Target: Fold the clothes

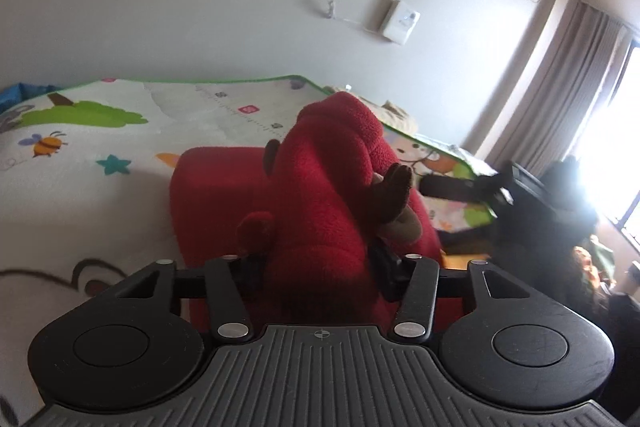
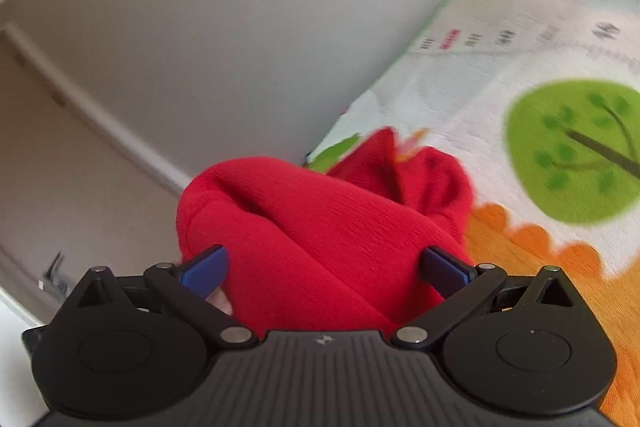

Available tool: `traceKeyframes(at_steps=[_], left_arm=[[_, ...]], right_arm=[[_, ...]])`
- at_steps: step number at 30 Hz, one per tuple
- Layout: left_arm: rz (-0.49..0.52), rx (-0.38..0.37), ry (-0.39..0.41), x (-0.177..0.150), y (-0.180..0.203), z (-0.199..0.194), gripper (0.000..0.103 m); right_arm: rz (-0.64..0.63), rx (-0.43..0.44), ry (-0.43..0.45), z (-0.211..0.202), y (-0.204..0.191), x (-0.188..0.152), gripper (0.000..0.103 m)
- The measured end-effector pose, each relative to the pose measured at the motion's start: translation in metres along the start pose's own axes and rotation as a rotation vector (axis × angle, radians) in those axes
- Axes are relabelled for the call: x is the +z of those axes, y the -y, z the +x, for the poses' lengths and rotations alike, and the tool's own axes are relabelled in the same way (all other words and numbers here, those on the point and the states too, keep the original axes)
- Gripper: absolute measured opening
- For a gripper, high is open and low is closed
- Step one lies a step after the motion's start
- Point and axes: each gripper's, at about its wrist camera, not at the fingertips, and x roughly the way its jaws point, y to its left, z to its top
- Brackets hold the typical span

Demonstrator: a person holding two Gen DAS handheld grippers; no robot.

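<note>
Left wrist view: the left tongs [image 1: 320, 259] clamp a thick bunch of the red fleece garment [image 1: 320, 187] at frame centre, above the play mat [image 1: 100, 155] — its bulk could slip free. Right wrist view: the right tongs [image 2: 322, 267] straddle the same garment [image 2: 320, 227], blue pads [image 2: 204, 273] apart — grip uncertain, so the fold could sag.

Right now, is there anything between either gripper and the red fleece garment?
Nothing visible. The red fleece garment already sits bunched between the fingers of the left gripper, and in the other view it fills the gap of the right gripper. The play mat lies beneath.
</note>
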Motion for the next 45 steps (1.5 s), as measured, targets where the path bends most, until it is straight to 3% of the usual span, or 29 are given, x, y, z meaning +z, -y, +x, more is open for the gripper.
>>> traceKeyframes(at_steps=[2, 4, 9, 11, 14, 18, 21, 23, 27, 35, 39, 41, 45], left_arm=[[-0.001, 0.014, 0.007, -0.007, 0.0, -0.015, 0.053], [0.008, 0.052, 0.012, -0.013, 0.0, -0.027, 0.06], [0.037, 0.127, 0.1, -0.005, -0.008, -0.051, 0.078], [0.038, 0.138, 0.118, 0.003, -0.012, -0.05, 0.081], [0.052, 0.143, 0.108, 0.012, -0.015, -0.032, 0.086], [0.085, 0.216, 0.042, 0.013, -0.018, 0.011, 0.086], [0.136, 0.318, -0.019, 0.006, -0.021, 0.039, 0.093], [0.132, 0.339, -0.047, 0.002, -0.027, 0.047, 0.095], [0.125, 0.35, -0.059, -0.002, -0.032, 0.049, 0.095], [0.14, 0.359, -0.062, -0.003, -0.03, 0.046, 0.096], [0.127, 0.343, -0.056, -0.002, -0.03, 0.046, 0.095], [0.092, 0.287, -0.046, -0.003, -0.032, 0.043, 0.095], [0.015, 0.132, 0.001, -0.007, -0.03, 0.03, 0.094]], right_arm=[[-0.073, 0.022, -0.03, 0.011, -0.018, 0.002, 0.103], [-0.166, 0.026, -0.075, 0.025, -0.037, -0.001, 0.103], [-0.494, -0.084, -0.181, 0.061, -0.078, -0.028, 0.103], [-0.603, -0.12, -0.191, 0.066, -0.088, -0.038, 0.103], [-0.655, -0.103, -0.187, 0.055, -0.093, -0.039, 0.103], [-0.628, -0.082, -0.141, 0.029, -0.089, -0.023, 0.103], [-0.625, -0.148, -0.063, 0.007, -0.086, -0.012, 0.103], [-0.61, -0.226, -0.001, 0.002, -0.083, -0.006, 0.103], [-0.597, -0.375, 0.006, 0.018, -0.066, 0.001, 0.103], [-0.596, -0.558, -0.028, 0.073, -0.04, -0.009, 0.103], [-0.536, -0.535, -0.042, 0.075, -0.031, -0.004, 0.103], [-0.503, -0.51, -0.043, 0.071, -0.026, -0.002, 0.103], [-0.22, -0.293, -0.002, 0.029, 0.002, 0.004, 0.103]])
